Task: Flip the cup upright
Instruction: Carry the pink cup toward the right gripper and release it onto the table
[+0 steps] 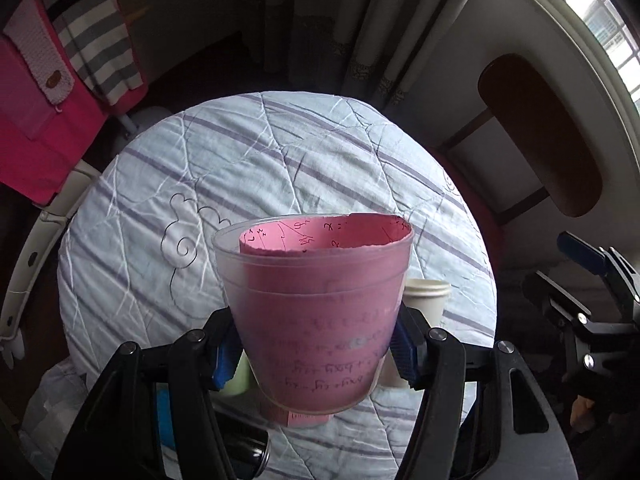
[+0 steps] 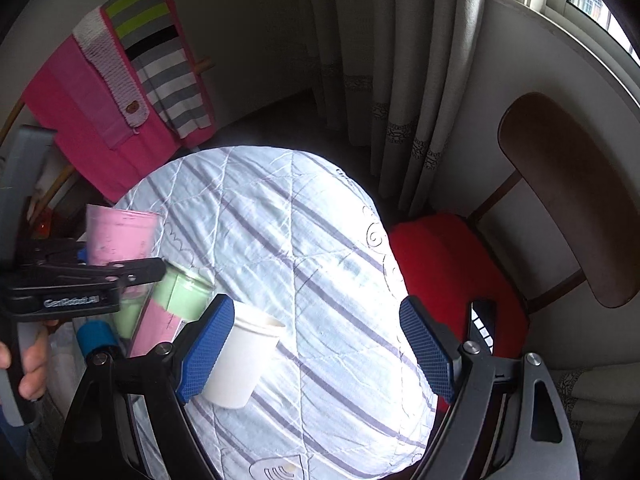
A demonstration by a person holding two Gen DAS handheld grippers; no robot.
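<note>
My left gripper [image 1: 314,354] is shut on a clear plastic cup lined with pink paper [image 1: 316,312]. The cup is upright, mouth up, held above the round table with the striped pale-blue cloth [image 1: 280,168]. The same cup [image 2: 120,236] and the left gripper [image 2: 92,276] show at the left of the right wrist view. My right gripper [image 2: 316,348] is open and empty above the table's near side, with a white paper cup [image 2: 244,360] standing upright just beside its left finger.
A white paper cup [image 1: 424,296] stands behind the held cup. A green-lined cup [image 2: 180,296] and pink paper [image 2: 154,330] lie at the table's left edge. A chair with a red cushion [image 2: 452,280] stands to the right. Towels [image 2: 120,92] hang on a rack at the back left.
</note>
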